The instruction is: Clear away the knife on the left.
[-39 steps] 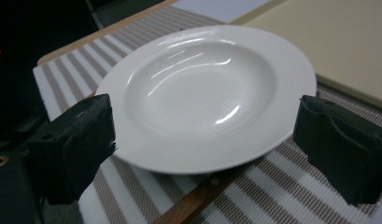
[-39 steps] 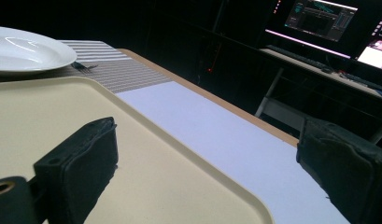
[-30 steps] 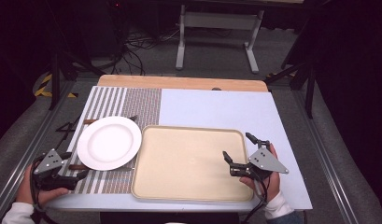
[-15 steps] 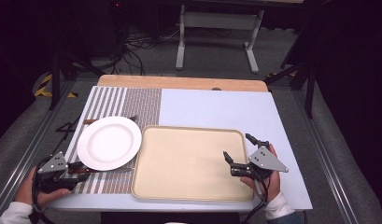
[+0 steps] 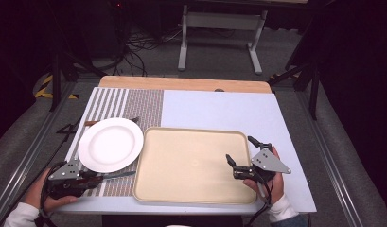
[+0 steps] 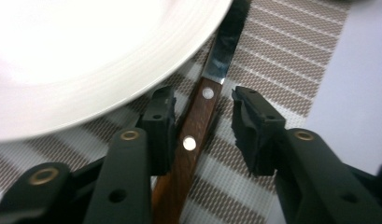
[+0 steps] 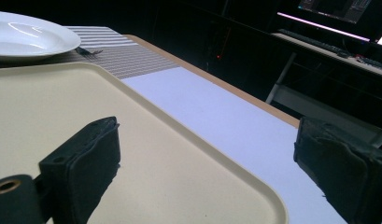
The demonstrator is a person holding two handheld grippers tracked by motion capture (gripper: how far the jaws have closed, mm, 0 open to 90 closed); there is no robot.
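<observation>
The knife (image 6: 194, 135) lies on the striped placemat (image 6: 291, 56) just beside the white plate (image 6: 86, 56), its wooden handle between the left gripper (image 6: 202, 126)'s jaws, which have just been closing, one pad at the wood and the other not yet touching. It looks light, stiff and a bit slick, best pinched mid-handle by the rivets. The plate rim crowds one side and the beige tray (image 5: 196, 163) is near, where the right gripper (image 5: 237, 168) hovers spread wide.

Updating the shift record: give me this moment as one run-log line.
left gripper: jaws closing around knife handle, not yet clamped | knife blade under plate rim | right gripper: open, empty, over tray edge
</observation>
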